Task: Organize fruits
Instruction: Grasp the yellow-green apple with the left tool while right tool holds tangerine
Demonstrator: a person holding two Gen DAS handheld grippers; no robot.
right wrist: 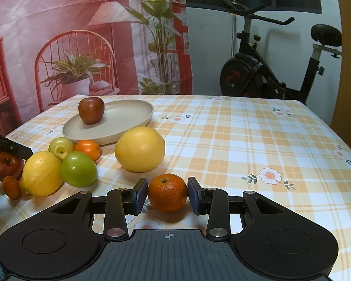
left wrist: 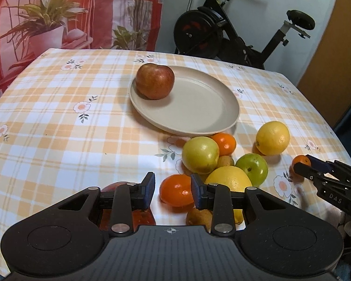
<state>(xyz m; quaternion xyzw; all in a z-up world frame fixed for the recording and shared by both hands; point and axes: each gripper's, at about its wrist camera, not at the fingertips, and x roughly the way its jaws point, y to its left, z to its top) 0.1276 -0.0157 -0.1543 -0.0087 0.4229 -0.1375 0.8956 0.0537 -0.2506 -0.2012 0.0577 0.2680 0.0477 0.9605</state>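
My right gripper (right wrist: 167,193) points forward and somewhat downward over the checked tablecloth (right wrist: 245,145), its two blue pads closed against the sides of a mandarin (right wrist: 167,192) that sits on the cloth directly between them. In the left wrist view I see that same gripper at the far right edge, its tips around the small orange fruit.

My left gripper (left wrist: 173,188) tilts more steeply down over the pile of fruit. Its jaws stand only narrowly apart and hold nothing; a second mandarin (left wrist: 175,190) lies on the cloth just beyond the gap, partly behind the right pad, and I cannot tell whether that pad touches it. A red apple (left wrist: 115,185) shows under the left finger.

Just beyond lie a yellow-green apple (left wrist: 200,154), a green apple (left wrist: 252,169), a lemon (left wrist: 230,179), a third mandarin (left wrist: 224,143) and a second lemon (left wrist: 272,137) set a little apart to the right. The beige plate (left wrist: 199,107) lies farther back, touching none of the pile, with one red apple (left wrist: 155,80) resting on its left rim side.
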